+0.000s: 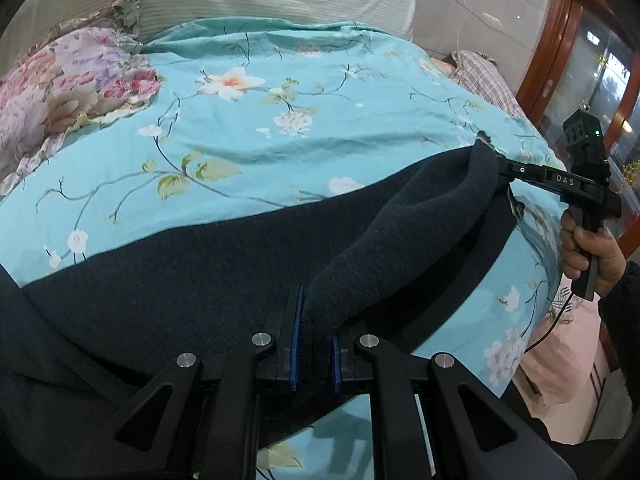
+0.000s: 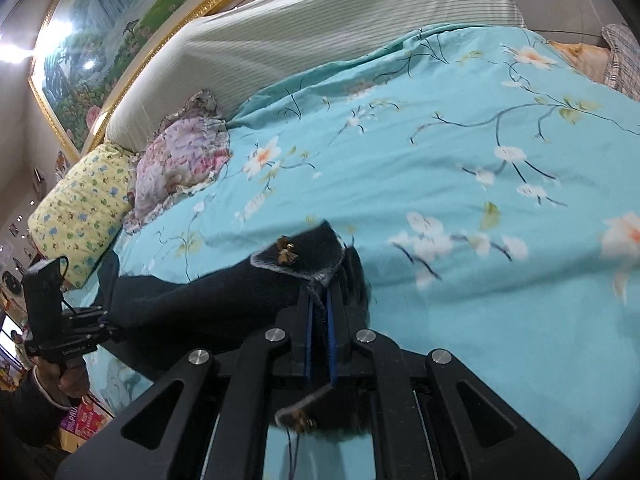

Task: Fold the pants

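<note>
Dark navy pants [image 1: 192, 280] lie across the near edge of a bed with a turquoise floral cover [image 1: 280, 132]. My left gripper [image 1: 314, 320] is shut on a bunched fold of the pants. My right gripper [image 2: 320, 312] is shut on the pants' hem [image 2: 296, 256], which has a small gold ornament, and lifts it off the cover. The right gripper also shows in the left wrist view [image 1: 500, 168], holding the far end of the raised fold. The left gripper shows in the right wrist view [image 2: 104, 320] at the pants' other end.
A floral pillow [image 1: 68, 80] and a yellow patterned pillow [image 2: 80, 212] lie at the bed's head by a striped headboard [image 2: 300, 32]. A plaid cloth [image 1: 484, 72] lies on the bed's far right. A wooden glass door [image 1: 580, 60] stands beyond.
</note>
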The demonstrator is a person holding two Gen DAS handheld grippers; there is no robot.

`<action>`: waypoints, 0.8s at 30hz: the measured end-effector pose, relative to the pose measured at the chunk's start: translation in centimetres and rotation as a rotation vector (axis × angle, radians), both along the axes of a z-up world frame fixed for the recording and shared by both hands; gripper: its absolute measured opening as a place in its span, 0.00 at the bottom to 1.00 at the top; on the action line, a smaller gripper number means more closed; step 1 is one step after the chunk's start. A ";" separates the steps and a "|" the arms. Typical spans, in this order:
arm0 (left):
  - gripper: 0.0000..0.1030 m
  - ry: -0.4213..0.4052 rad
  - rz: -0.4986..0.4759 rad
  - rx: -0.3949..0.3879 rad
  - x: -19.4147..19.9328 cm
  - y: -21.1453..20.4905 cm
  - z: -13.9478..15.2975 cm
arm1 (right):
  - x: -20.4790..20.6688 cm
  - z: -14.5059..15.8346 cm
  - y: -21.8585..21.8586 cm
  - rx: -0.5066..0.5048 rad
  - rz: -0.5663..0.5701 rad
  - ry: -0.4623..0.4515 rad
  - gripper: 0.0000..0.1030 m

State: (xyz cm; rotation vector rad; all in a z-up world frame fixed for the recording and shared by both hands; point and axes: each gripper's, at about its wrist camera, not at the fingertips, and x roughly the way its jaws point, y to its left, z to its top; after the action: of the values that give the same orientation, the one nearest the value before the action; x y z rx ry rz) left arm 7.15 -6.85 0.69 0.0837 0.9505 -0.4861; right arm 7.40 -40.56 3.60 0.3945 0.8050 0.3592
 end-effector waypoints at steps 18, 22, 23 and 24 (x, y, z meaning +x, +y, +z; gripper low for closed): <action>0.49 0.019 0.073 -0.064 -2.7 2.1 0.3 | -3.5 2.2 -0.6 -0.045 -0.122 0.026 0.06; 0.56 -0.003 0.162 -0.083 -3.2 4.8 1.8 | -3.7 4.0 1.7 -0.049 -0.088 -0.030 0.49; 0.57 -0.007 0.189 -0.090 -3.2 5.7 2.1 | -3.7 4.6 2.6 -0.044 -0.070 -0.060 0.60; 0.58 -0.008 0.214 -0.097 -3.2 6.5 2.4 | -3.7 5.0 3.3 -0.040 -0.057 -0.076 0.60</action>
State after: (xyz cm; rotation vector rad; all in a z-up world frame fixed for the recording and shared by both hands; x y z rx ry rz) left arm 3.99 -0.33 3.07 -0.1028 0.9147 -0.3328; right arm 3.66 -37.28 8.59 0.3633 0.7243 0.3032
